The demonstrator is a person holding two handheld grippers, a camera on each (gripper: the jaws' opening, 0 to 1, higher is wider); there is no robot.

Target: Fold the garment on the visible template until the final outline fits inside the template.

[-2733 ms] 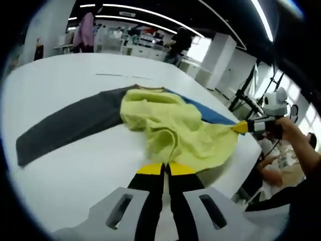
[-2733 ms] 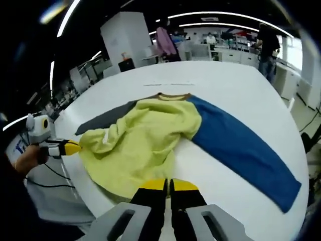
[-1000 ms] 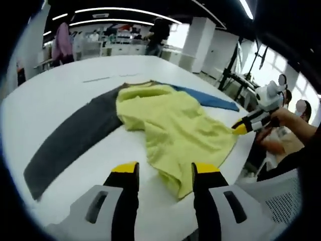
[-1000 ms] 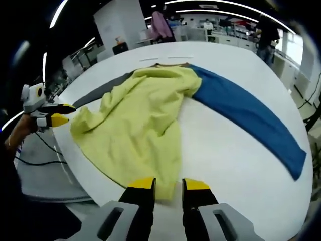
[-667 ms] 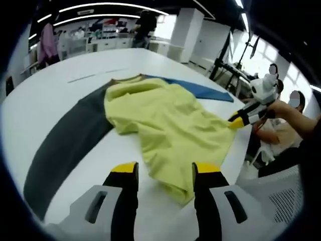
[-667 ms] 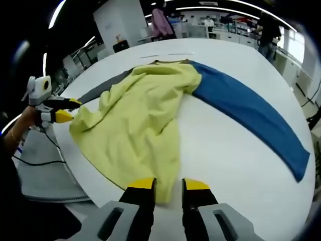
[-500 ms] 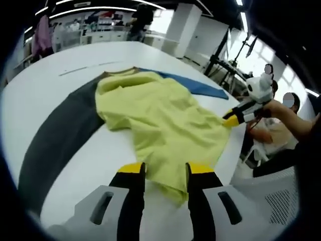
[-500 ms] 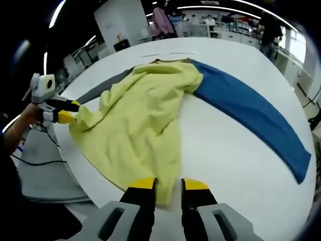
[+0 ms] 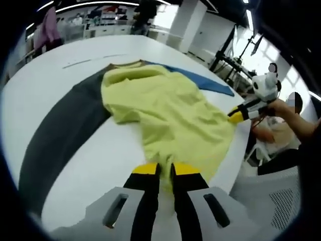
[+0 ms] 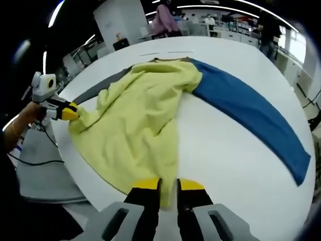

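Left hand-held gripper (image 9: pixel 164 169) has its yellow-tipped jaws pinched together on the near hem of the garment (image 9: pixel 165 108), at one bottom corner of the yellow body. Right hand-held gripper (image 10: pixel 168 185) does the same at the other bottom corner, jaws nearly touching with yellow cloth caught between them. Each one also shows in the other's view, out at the far corner of the hem, held by a hand (image 10: pixel 27 114). The garment lies on the white table (image 10: pixel 235 155), spread lengthwise away from both cameras: yellow body rumpled and creased in the middle, a brown collar (image 10: pixel 168 59) at the far end. A blue sleeve (image 10: pixel 246 118) stretches flat across the table on one side, a dark grey sleeve (image 9: pixel 60 135) on the other. The hem sits right at the near table edge. Beyond the table, a person in pink (image 10: pixel 164 21) stands among desks under ceiling light strips.
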